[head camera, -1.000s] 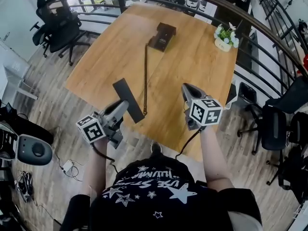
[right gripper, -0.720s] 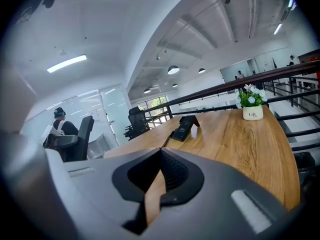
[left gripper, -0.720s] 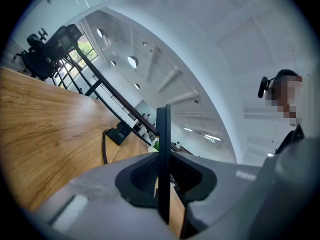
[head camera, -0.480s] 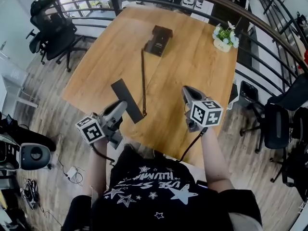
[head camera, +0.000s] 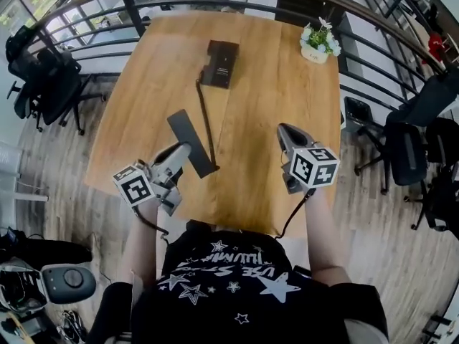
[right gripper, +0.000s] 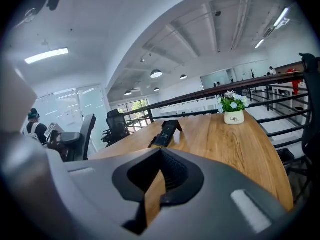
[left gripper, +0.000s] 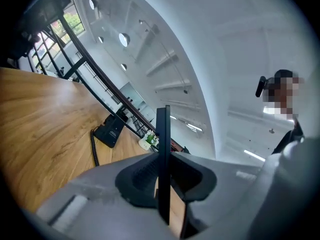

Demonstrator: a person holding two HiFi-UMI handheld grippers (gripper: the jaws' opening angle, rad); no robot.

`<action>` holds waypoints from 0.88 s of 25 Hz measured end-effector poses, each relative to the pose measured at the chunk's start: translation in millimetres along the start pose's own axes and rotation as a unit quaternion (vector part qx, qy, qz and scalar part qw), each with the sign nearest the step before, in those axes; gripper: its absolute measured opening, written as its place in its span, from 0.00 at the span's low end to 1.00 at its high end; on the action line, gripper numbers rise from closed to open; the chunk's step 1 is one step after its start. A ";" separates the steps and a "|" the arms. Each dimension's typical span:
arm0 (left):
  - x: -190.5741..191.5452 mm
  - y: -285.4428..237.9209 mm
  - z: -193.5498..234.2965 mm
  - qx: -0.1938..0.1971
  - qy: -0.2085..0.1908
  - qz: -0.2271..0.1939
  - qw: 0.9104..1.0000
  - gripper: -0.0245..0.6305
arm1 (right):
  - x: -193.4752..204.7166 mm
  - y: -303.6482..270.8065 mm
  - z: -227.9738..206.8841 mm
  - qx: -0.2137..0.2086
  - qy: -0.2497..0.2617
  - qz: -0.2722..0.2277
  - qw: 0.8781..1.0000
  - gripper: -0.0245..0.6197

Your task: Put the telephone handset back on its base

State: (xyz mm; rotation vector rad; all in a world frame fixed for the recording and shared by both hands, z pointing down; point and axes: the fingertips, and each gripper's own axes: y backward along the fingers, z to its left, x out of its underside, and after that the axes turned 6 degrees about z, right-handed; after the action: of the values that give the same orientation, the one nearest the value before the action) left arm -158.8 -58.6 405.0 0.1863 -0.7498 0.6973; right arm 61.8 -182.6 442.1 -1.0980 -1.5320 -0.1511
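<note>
The black telephone base (head camera: 219, 64) sits at the far middle of the wooden table (head camera: 287, 70), and its coiled cord (head camera: 204, 117) runs toward me. My left gripper (head camera: 182, 150) is shut on the near end of the flat black handset (head camera: 191, 141), held above the table's near left part. In the left gripper view the handset (left gripper: 163, 134) stands edge-on between the pads, with the base (left gripper: 110, 131) far ahead. My right gripper (head camera: 285, 132) hovers over the near right of the table, shut and holding nothing. The right gripper view shows the base (right gripper: 165, 131) well ahead of the right gripper (right gripper: 159, 156).
A small white pot of flowers (head camera: 316, 43) stands at the table's far right corner. A curved black railing (head camera: 373, 49) runs round the far and right sides. Office chairs stand at the left (head camera: 43, 84) and at the right (head camera: 409, 149).
The head view has shifted, so the table and base now sit further left in the picture. Both grippers keep about the same pose, and the handset stays in the left one.
</note>
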 end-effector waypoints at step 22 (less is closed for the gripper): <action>-109.6 -14.2 100.8 0.111 -0.047 0.129 0.984 0.15 | -38.6 -63.1 54.3 0.093 -0.026 -0.036 0.995 0.04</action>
State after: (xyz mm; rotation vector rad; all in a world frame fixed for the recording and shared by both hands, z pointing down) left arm -263.5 -165.5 404.9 0.3296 -0.7940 1.0261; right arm -25.4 -203.6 422.9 -0.9053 -1.5984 -0.0284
